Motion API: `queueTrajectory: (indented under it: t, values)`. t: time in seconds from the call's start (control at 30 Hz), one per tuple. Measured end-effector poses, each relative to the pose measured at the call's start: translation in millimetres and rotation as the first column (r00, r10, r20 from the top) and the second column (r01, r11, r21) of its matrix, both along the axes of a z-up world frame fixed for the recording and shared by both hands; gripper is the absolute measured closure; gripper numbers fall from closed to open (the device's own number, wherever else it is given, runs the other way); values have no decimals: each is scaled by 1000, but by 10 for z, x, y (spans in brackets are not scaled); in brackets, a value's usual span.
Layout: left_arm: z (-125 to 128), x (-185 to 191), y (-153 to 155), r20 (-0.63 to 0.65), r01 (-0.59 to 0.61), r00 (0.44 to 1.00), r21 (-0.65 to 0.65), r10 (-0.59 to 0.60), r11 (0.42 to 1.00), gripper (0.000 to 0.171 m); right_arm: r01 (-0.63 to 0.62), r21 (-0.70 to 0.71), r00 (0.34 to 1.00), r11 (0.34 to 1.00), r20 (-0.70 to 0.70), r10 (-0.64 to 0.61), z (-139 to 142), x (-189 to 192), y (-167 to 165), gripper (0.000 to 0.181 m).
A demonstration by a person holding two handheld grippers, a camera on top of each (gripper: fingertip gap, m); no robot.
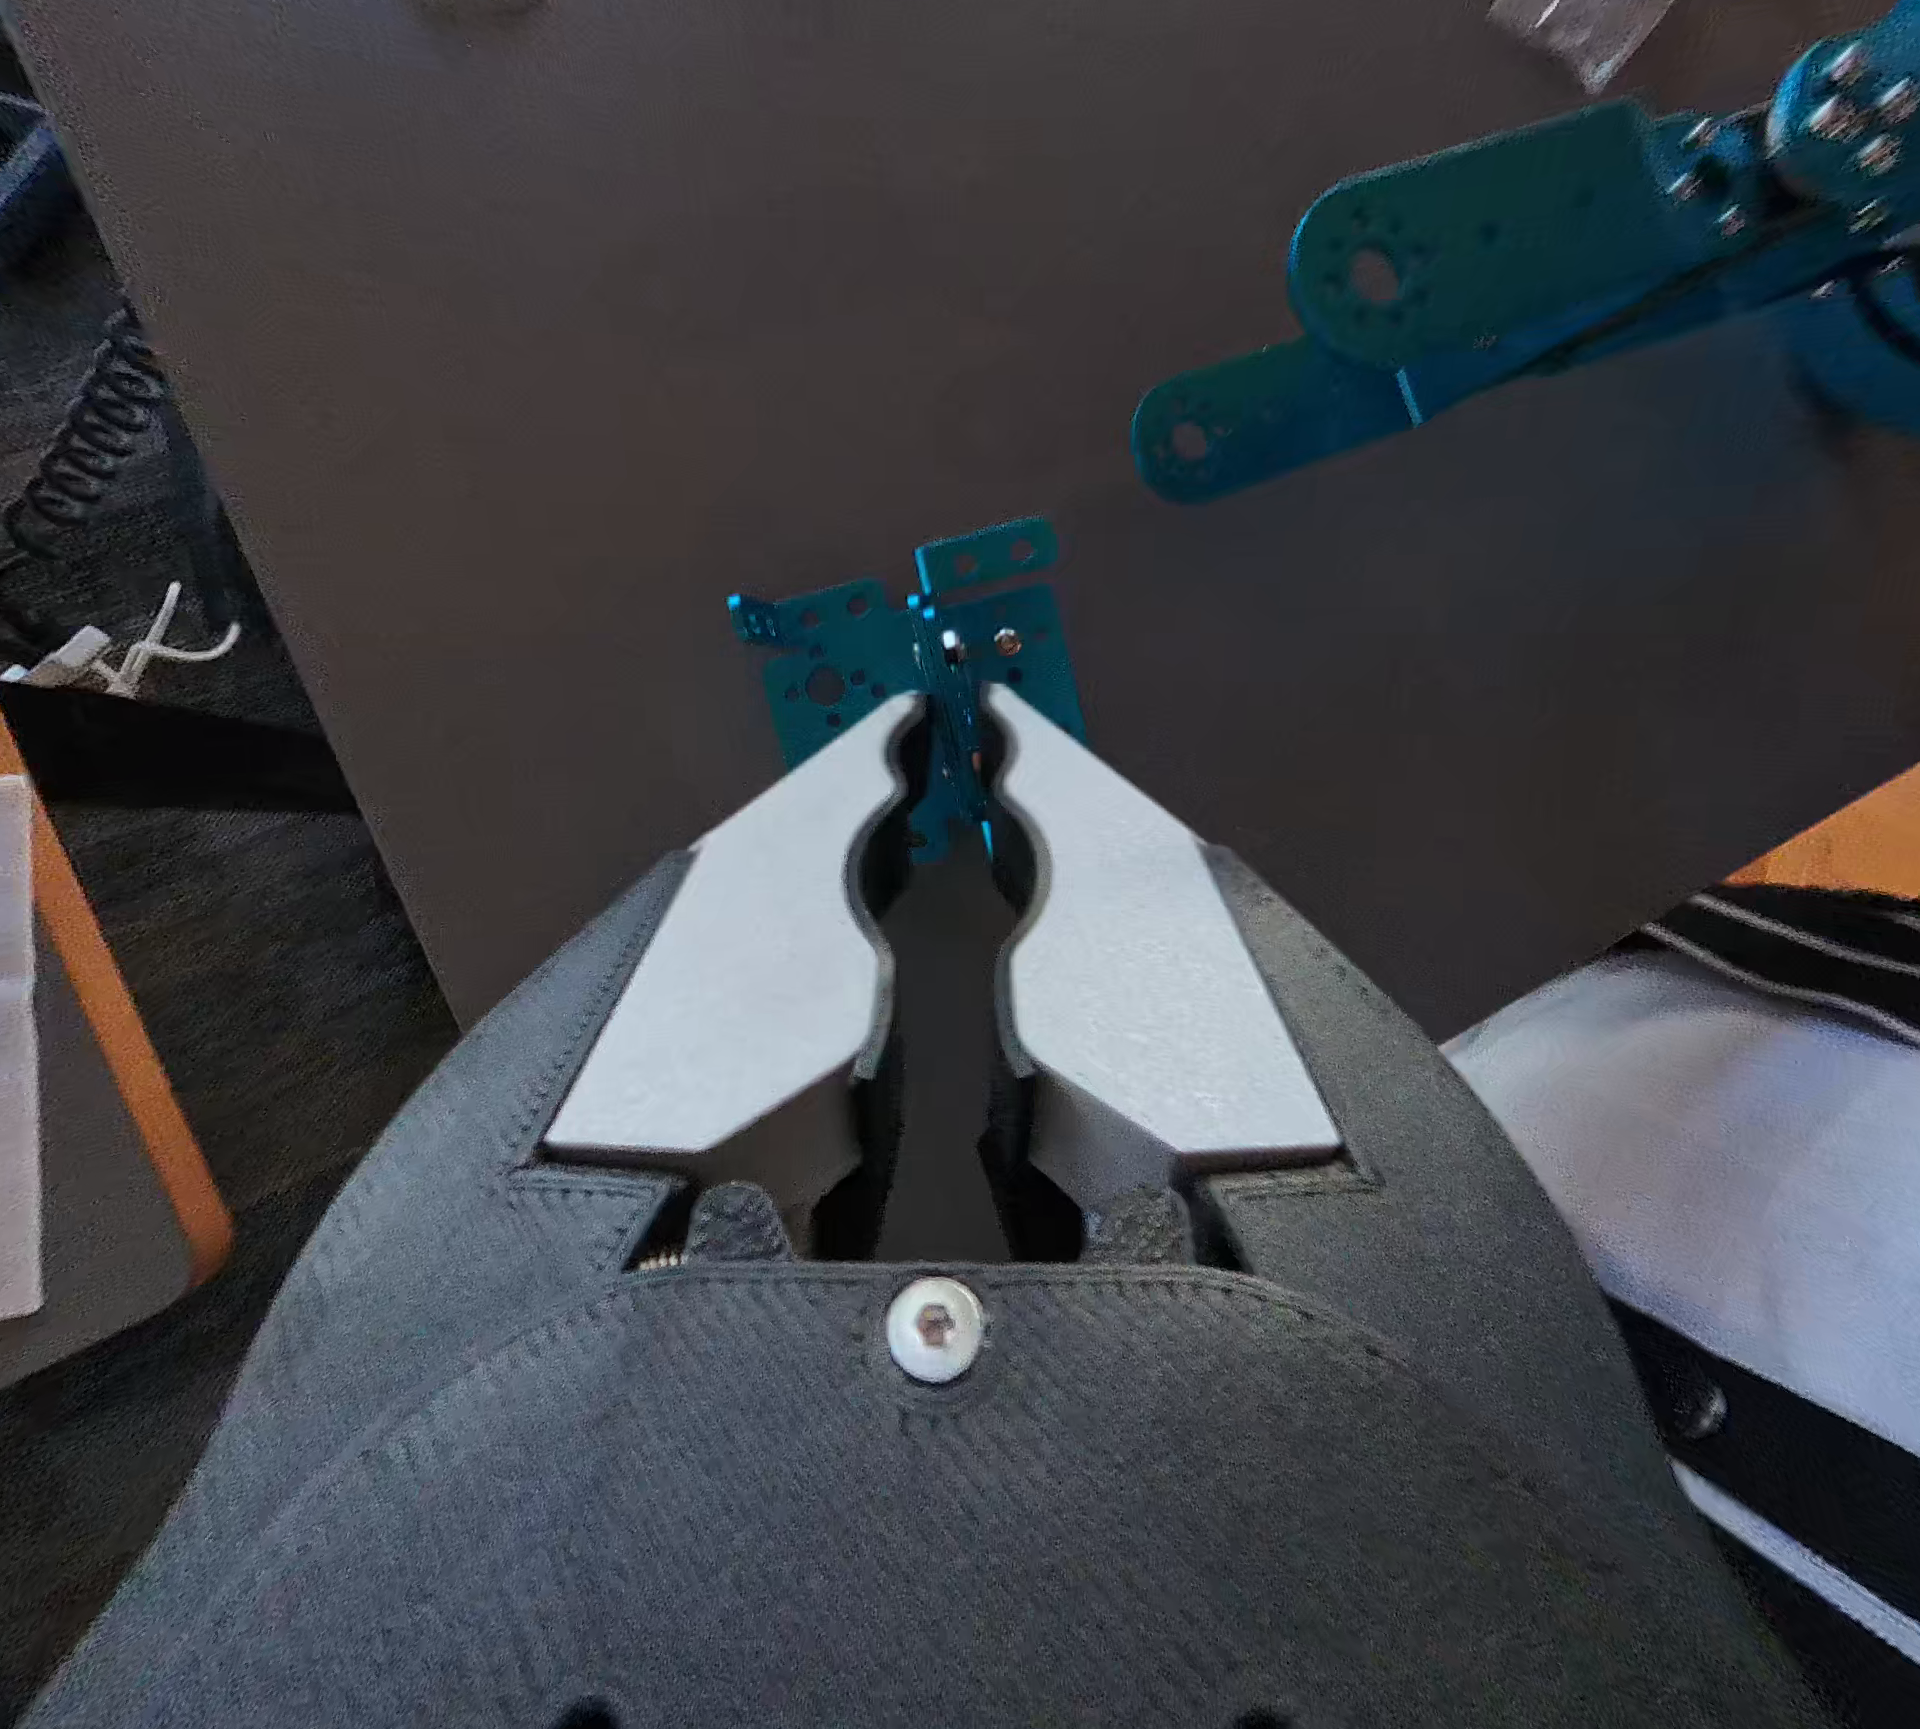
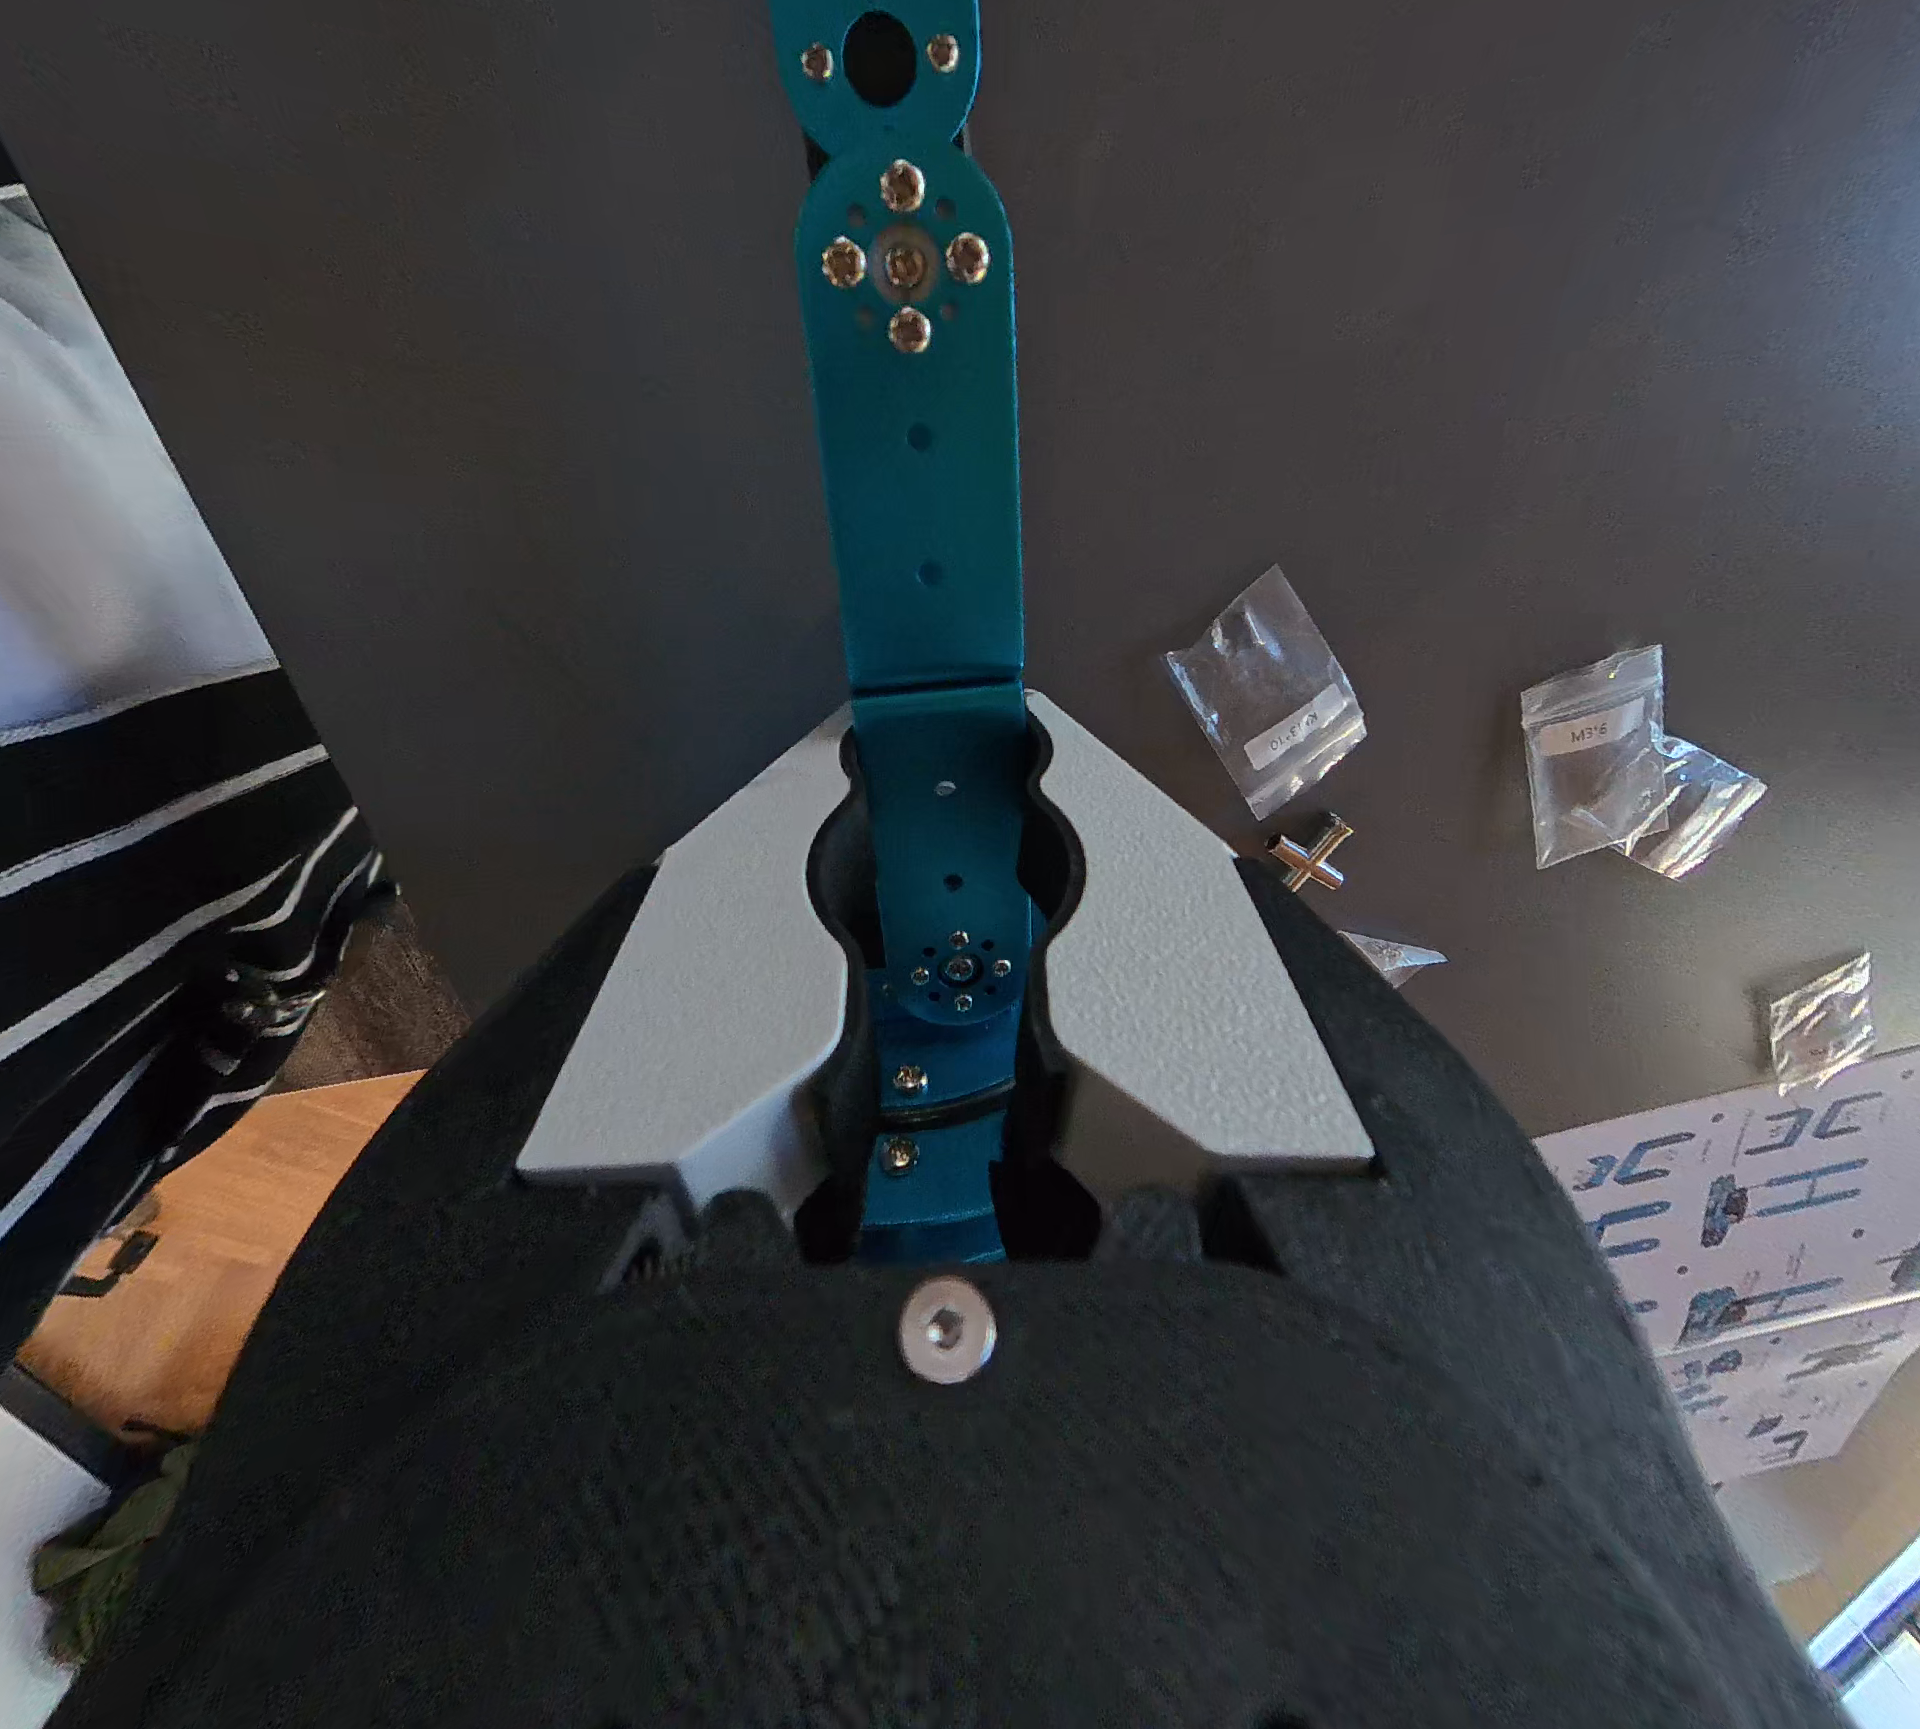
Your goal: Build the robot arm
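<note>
The left tongs (image 1: 954,703) are clenched on a small blue bracket (image 1: 914,651), held above the dark worktop (image 1: 623,329). The right tongs (image 2: 940,723) grasp a long blue metal arm (image 2: 914,432) that reaches forward over the worktop, with small plastic bags (image 2: 1262,692) lying to its right.

Matt grey tabletop (image 1: 727,277), smooth. Teal anodised metal bracket (image 1: 831,692), satin sheen, pinched between pale, faintly grainy finger pads (image 1: 769,931). Black ridged printed plastic on gripper body (image 2: 935,1523). Jointed teal metal arm (image 2: 914,432) with bright screws. Glossy clear plastic bags (image 2: 1262,692). Printed paper sheet (image 2: 1756,1264).
</note>
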State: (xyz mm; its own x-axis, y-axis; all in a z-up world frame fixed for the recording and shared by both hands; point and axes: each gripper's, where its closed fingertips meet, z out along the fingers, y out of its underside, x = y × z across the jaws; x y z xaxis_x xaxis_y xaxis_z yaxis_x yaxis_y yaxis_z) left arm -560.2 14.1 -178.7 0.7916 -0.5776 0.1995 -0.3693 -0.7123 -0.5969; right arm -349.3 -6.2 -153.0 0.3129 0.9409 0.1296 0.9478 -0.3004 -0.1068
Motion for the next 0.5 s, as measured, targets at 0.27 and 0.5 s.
queueTrajectory:
  t: [0.27,0.5]
  values:
    - [169,137,73,115,-40,993,9,38,999,169,-20,8,1000,1000,-2,20,1,-7,-23,160]
    - [197,342,59,243,-63,967,-66,77,996,169,-18,-2,1000,1000,7,18,-7,-7,-17,160]
